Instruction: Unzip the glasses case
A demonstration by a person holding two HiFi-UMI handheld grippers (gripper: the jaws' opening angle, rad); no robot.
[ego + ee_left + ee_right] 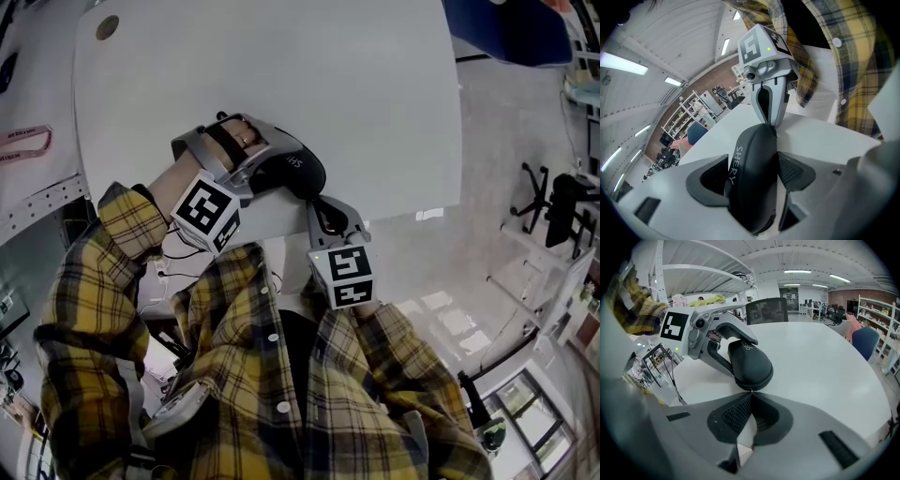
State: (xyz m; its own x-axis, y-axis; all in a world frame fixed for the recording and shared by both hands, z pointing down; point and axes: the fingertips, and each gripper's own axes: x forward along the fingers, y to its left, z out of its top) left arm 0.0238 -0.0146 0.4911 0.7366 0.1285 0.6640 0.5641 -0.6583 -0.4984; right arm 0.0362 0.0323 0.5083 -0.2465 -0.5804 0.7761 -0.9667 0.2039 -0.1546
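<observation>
"Starting at the left tool point(754, 182): what is between its jaws?"

"The black glasses case point(749, 361). The two pads press its sides about the middle, so this tool is closed on it. The case is at the near edge of the white surface point(281, 84), close to the person's body. Whether it touches the surface, I cannot tell."

"And the right tool point(749, 397)?"

"Its jaws are together, narrowed to a point at the end of the case. I judge they pinch the zipper pull point(750, 390), which is very small there."

"How will the case handle?"

"It looks like a light, stiff shell with a smooth skin, so it can slip or turn when the zipper resists. I think the hold across the middle is good, and the pull should go along the seam, not away from it."
</observation>
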